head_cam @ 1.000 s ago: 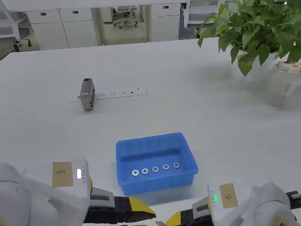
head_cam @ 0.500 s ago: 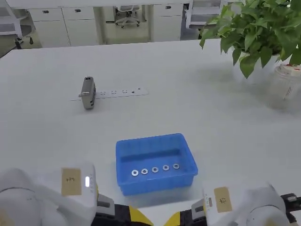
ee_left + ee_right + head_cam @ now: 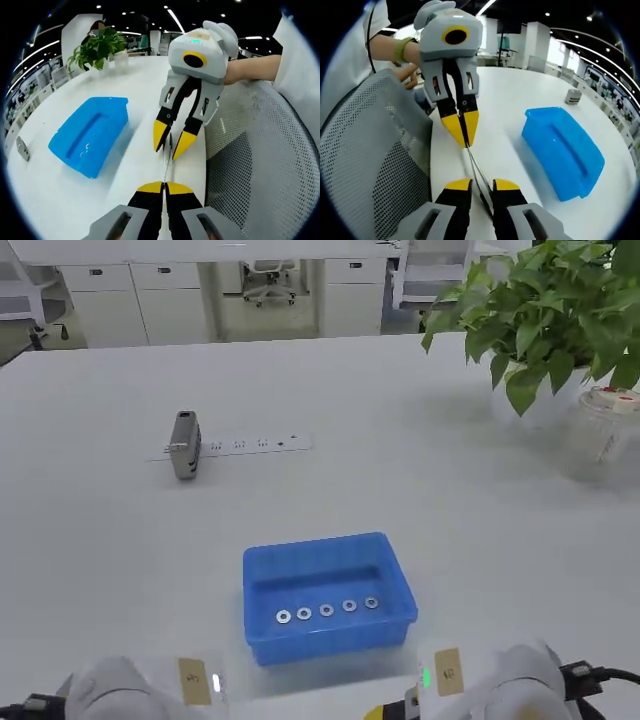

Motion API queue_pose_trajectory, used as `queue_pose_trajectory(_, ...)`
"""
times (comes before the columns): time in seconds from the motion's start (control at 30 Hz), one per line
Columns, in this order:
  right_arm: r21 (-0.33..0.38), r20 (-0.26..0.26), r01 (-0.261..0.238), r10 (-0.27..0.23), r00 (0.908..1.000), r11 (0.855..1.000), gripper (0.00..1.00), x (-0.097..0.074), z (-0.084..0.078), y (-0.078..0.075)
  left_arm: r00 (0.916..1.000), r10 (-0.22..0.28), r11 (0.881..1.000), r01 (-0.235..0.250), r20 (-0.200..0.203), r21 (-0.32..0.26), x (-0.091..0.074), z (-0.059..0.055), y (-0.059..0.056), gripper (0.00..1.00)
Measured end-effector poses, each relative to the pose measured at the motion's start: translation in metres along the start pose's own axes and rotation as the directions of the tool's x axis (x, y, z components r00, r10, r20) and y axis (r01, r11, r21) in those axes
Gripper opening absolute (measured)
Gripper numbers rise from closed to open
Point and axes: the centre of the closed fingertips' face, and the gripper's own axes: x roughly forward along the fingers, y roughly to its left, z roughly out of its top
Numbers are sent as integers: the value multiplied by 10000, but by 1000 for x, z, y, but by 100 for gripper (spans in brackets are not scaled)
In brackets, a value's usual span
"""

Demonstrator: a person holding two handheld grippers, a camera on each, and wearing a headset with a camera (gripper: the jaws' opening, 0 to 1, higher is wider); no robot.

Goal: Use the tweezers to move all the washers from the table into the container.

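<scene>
While left tool point(image 3: 164, 186) pinches tweezers point(image 3: 476, 172), right tool point(image 3: 481, 184) opposite

grippers: two, left gripper point(image 3: 164, 184) and right gripper point(image 3: 482, 183)
tweezers point(image 3: 165, 162): one pair, between the two grippers
washers point(image 3: 327, 611): five, in a row ahead of the grippers
blue container point(image 3: 330, 644): one
power strip point(image 3: 250, 443): one, far ahead
plug block point(image 3: 184, 443): one
plant point(image 3: 540, 310): one, far ahead on the right
jar point(image 3: 605, 425): one
</scene>
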Motion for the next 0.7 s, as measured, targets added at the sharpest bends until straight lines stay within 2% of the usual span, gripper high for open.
queue_pose_trajectory(0.1, 569, 261, 180, -195, 9995, 9982, 19, -12, 0, -3, 9986, 179, 9995, -167, -497, 255, 4, -6, 3, 0)
queue_pose_trajectory(0.17, 1127, 689, 621, -701, 9952, 9917, 22, -27, 3, -8, 9963, 257, 9976, -203, -820, 663, 6, -9, 4, 0)
queue_pose_trajectory(0.23, 1864, 874, 907, -1084, 9903, 9783, 26, -44, 0, -8, 9924, 324, 9948, -205, -1191, 995, 8, -12, 4, 0)
queue_pose_trajectory(0.33, 2571, 1038, 1520, -1837, 9775, 9544, 32, -74, -7, -5, 9889, 324, 9919, -140, -1447, 1262, 11, -14, 2, 0)
queue_pose_trajectory(0.53, 3108, 672, 2580, -2919, 9541, 9148, 37, -121, -27, -4, 9856, 303, 9946, -132, -1662, 1029, 10, -15, 2, 0)
queue_pose_trajectory(0.63, 3222, 652, 3132, -3510, 9341, 8934, 40, -143, -33, -12, 9822, 565, 9971, -464, -1794, 603, 7, -17, 3, 0)
queue_pose_trajectory(0.7, 3283, 702, 3302, -3715, 9258, 8850, 42, -151, -36, -16, 9850, 915, 9958, -918, -1464, 50, 1, -12, 4, 3)
